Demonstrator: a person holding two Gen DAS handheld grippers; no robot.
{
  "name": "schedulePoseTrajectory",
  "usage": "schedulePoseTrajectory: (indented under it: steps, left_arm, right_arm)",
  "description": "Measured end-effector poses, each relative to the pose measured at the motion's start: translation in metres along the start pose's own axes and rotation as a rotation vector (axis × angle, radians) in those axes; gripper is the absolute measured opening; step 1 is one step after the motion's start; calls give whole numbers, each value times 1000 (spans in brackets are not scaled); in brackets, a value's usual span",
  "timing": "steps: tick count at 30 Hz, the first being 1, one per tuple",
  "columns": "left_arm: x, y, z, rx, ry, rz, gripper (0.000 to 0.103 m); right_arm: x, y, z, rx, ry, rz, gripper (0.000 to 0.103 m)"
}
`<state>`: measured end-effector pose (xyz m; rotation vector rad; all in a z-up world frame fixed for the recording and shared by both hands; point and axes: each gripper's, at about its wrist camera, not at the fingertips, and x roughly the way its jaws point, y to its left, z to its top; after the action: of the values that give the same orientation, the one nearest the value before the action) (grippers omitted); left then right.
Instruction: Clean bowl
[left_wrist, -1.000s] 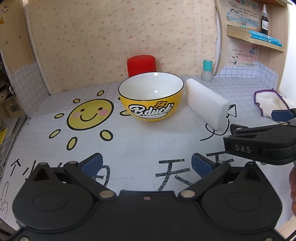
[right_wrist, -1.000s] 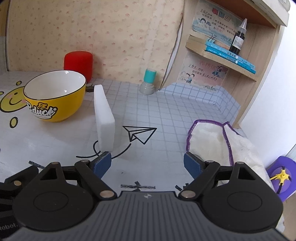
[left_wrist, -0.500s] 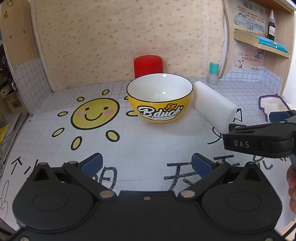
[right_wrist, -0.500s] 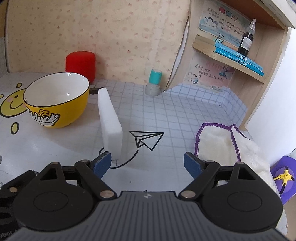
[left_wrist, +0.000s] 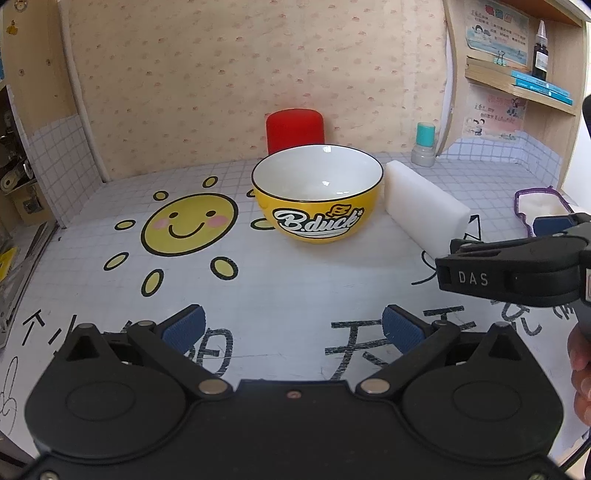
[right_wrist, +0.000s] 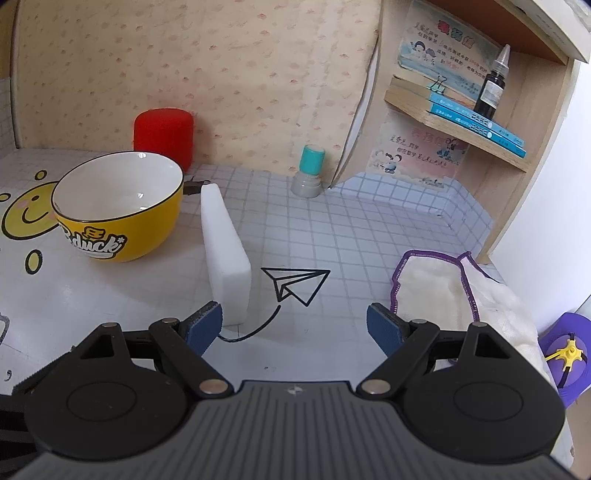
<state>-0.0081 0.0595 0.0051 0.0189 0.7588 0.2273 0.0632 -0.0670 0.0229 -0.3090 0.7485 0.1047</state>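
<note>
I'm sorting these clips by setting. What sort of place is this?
Probably a desk nook in a home or study room, not a kitchen: a cartoon-printed table mat, a wooden shelf holding books, and papered walls around the yellow bowl.

You're working at a home desk nook — a child's study corner, by the look of it. The tabletop (left_wrist: 295, 280) wears a grid-printed cover with a smiling sun (left_wrist: 189, 224) and a paper plane (right_wrist: 295, 286) drawn on it. Floral wallpaper (left_wrist: 240, 74) backs it, and a wooden shelf (right_wrist: 454, 122) holds books (right_wrist: 476, 120), a small dropper bottle (right_wrist: 493, 86) and cartoon posters (right_wrist: 436, 48).
</note>
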Motion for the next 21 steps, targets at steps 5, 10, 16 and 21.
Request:
schedulePoseTrajectory:
  steps: [5, 10, 16, 21]
  left_arm:
    - [-1, 0, 0, 2, 2, -2, 102]
    - [-4, -2, 0, 12, -5, 7, 102]
    - [-3, -3, 0, 15, -5, 7, 102]
    - [-4, -4, 0, 18, -6, 9, 102]
  right_arm:
    - [1, 1, 0, -7, 3, 2, 86]
    - [4, 1, 1, -10, 5, -2, 86]
    - [-1, -3, 1, -2, -19, 18, 86]
    - [-2, -4, 3, 2, -42, 50, 86]
